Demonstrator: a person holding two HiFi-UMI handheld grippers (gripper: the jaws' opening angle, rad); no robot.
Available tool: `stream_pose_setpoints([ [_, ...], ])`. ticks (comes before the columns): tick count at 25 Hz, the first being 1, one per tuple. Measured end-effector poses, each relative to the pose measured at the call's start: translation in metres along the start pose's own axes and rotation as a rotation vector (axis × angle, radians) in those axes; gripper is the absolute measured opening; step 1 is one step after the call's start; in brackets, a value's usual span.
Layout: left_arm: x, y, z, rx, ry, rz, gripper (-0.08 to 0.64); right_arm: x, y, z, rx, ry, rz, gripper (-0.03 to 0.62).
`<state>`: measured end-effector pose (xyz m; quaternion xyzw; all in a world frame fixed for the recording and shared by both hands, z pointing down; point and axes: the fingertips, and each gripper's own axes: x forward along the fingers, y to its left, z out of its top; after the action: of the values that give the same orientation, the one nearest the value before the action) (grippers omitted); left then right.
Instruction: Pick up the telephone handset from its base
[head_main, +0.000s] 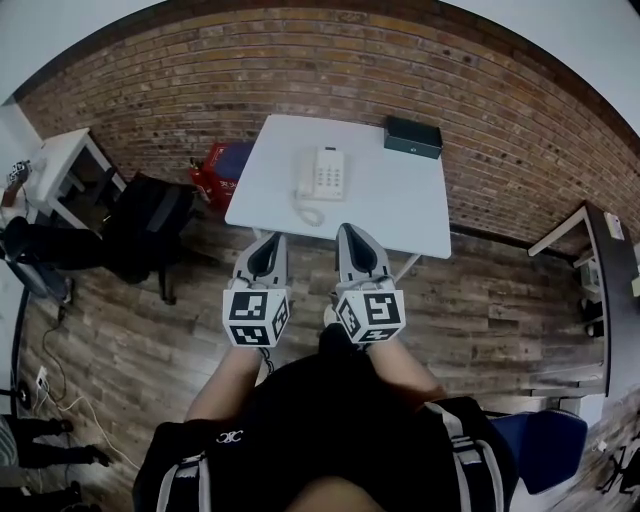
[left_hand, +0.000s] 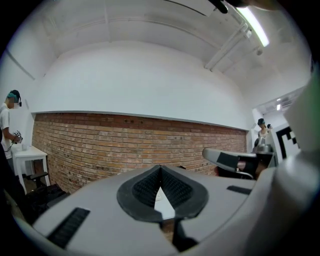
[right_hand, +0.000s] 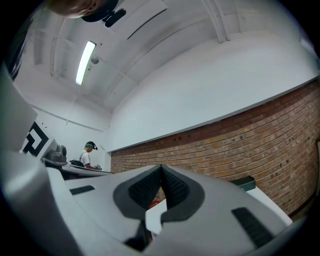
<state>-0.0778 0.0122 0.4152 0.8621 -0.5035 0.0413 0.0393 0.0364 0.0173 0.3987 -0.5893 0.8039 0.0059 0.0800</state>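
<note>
A white telephone (head_main: 322, 175) sits on the white table (head_main: 400, 200), its handset (head_main: 305, 172) lying in the cradle on the left side and a coiled cord (head_main: 311, 213) in front. Both grippers hover side by side short of the table's near edge, over the wooden floor. My left gripper (head_main: 272, 240) is shut with nothing in it, its jaws meeting at the tip (left_hand: 160, 168). My right gripper (head_main: 350, 232) is likewise shut and empty (right_hand: 161, 168). Neither touches the phone. Both gripper views look level at the brick wall; the phone is hidden in them.
A dark green box (head_main: 412, 137) lies at the table's far right corner, also in the right gripper view (right_hand: 246, 183). A red crate (head_main: 222, 160) and a black bag (head_main: 150, 212) sit left of the table. A brick wall (head_main: 300, 60) stands behind. A person (left_hand: 7, 127) stands far left.
</note>
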Motion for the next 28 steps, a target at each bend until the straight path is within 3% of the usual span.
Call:
stream_pose_setpoints([
  [28,0.243,0.076,0.029,-0.026,0.068,0.139,0.002,0.242,-0.121,-0.038,0.071,0.111,0.158,-0.002],
])
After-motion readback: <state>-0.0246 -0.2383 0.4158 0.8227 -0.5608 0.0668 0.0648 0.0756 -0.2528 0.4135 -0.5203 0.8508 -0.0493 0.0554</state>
